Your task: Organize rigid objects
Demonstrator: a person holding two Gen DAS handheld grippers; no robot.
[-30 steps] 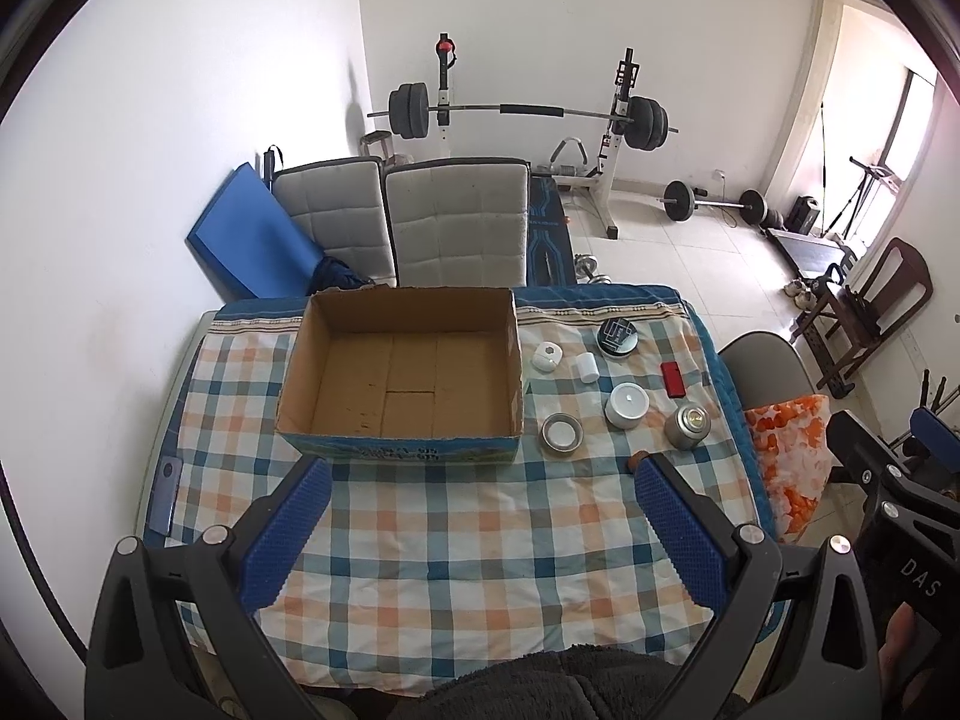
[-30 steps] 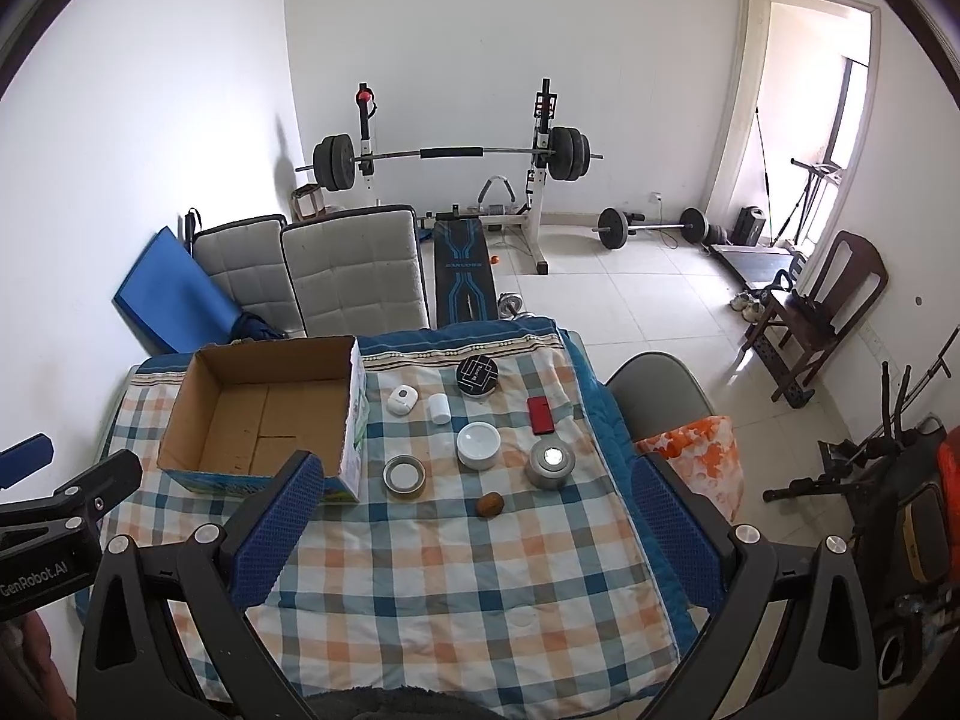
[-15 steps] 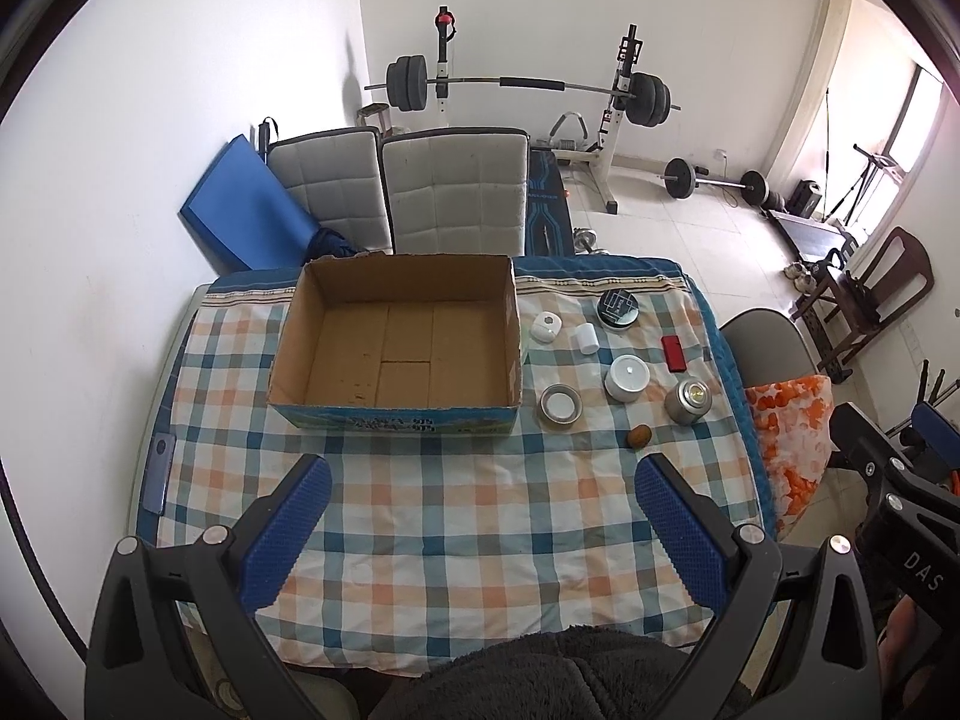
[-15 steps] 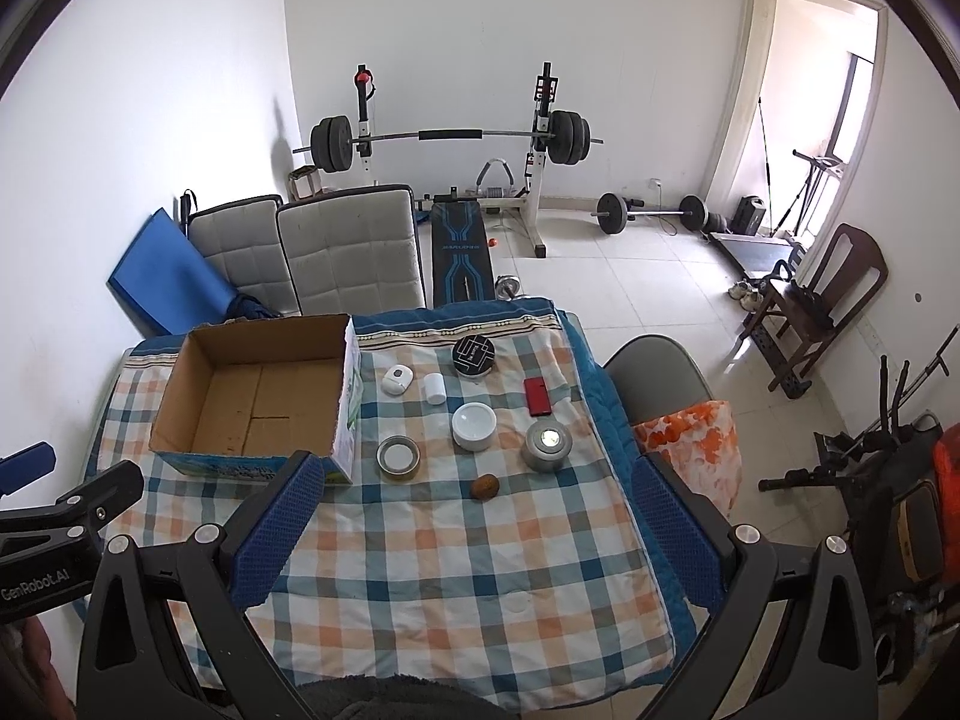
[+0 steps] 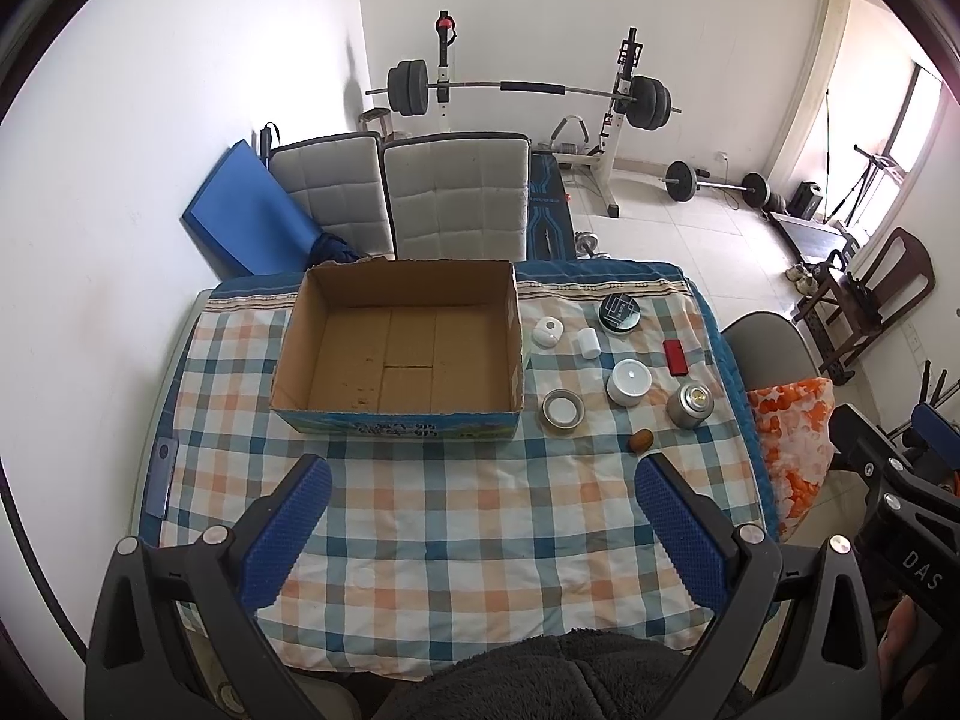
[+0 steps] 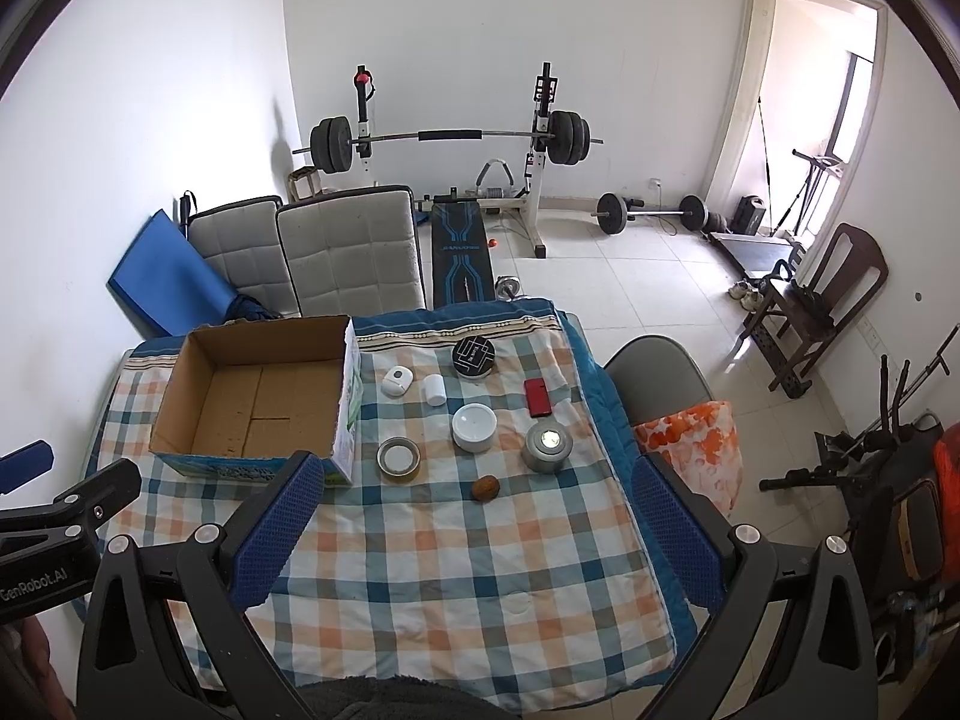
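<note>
An empty open cardboard box stands on the checked tablecloth. To its right lie several small objects: a black round tin, a white oval piece, a white cylinder, a red block, a white round tub, a metal ring lid, a silver can and a brown nut. My left gripper is open and empty, high above the table's near side. My right gripper is open and empty too.
Two grey padded chairs and a blue mat stand behind the table. A phone lies at the table's left edge. A grey chair with an orange cloth is to the right. A barbell rack is at the far wall.
Both grippers have risen and pulled back, so the table shows smaller and more fully. Both stay open and empty. No object has moved.
</note>
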